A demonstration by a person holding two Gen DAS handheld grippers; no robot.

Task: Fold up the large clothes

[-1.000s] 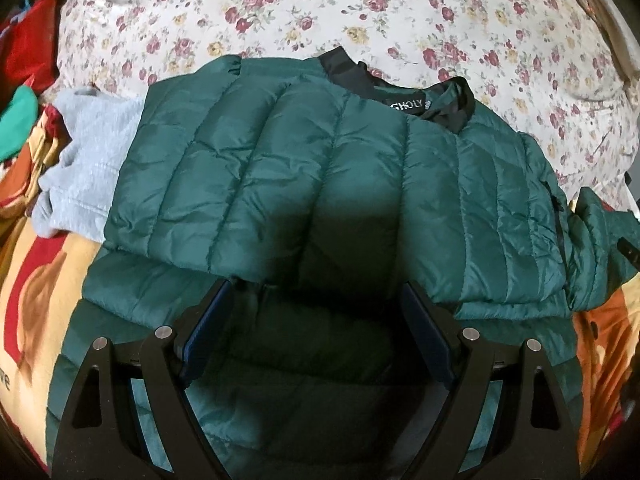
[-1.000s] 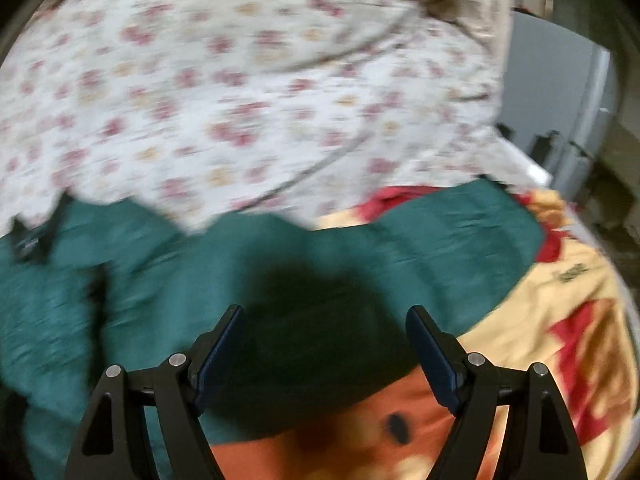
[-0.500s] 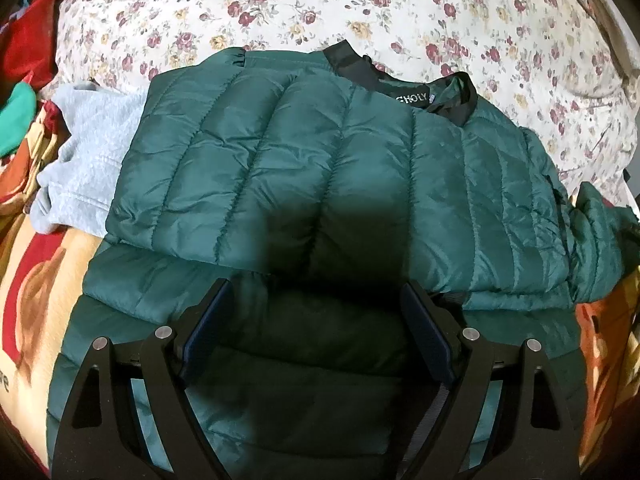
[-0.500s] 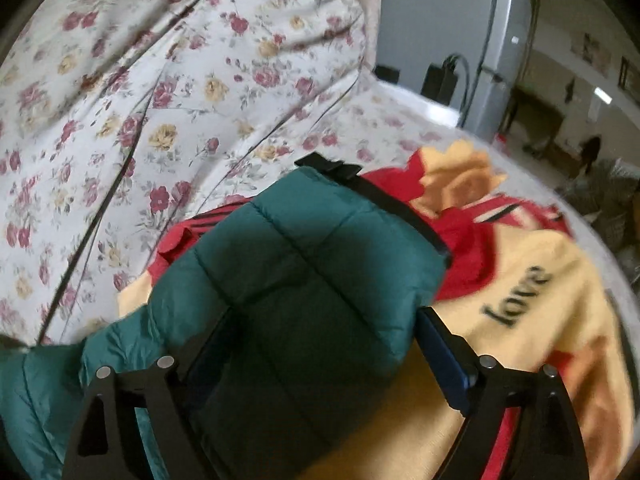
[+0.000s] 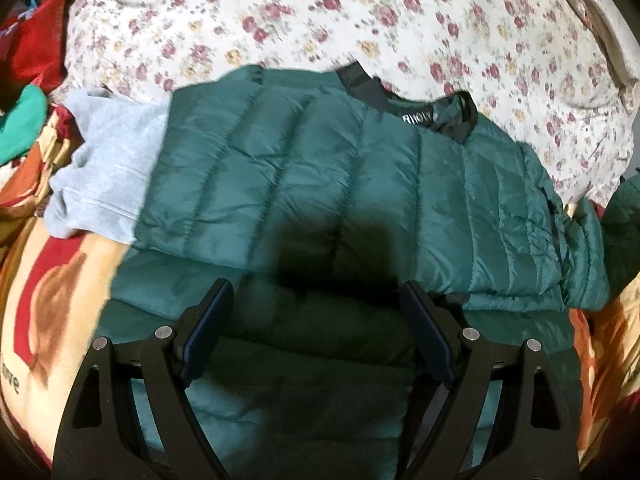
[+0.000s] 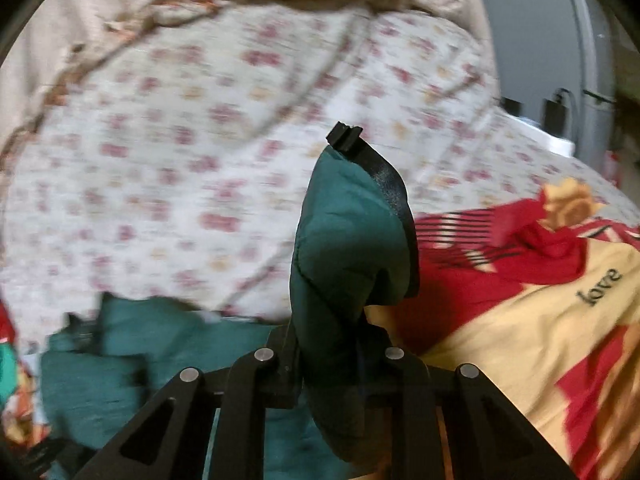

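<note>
Right gripper: jaws have just been closing and now stand clamped on the cuffed end of a sleeve of the dark green quilted puffer jacket. The sleeve end stands up between the black fingers, its padding bunched, with a black elastic cuff band curling over the top. Behind it lies a white bedcover with red and yellow flowers; this view is smeared, so the pattern reads only as blotches. To the right lies a yellow and red blanket printed with the word "love". At lower left, more of the green jacket lies crumpled on the bed.

Left gripper: jaws spread wide, blue pads apart, nothing pinched between them. It hangs over the lower body of the jacket, which lies flat across the bed with one side already folded over the front. The black collar, bearing a small white label, points toward the floral cover. Whether the fingertips touch the fabric below, I cannot tell.

Left of the jacket, partly tucked under its folded edge, sits a pale grey fleece garment. Farther left: a bright green cloth and a red cloth. The patterned blanket shows under the jacket on both sides.
</note>
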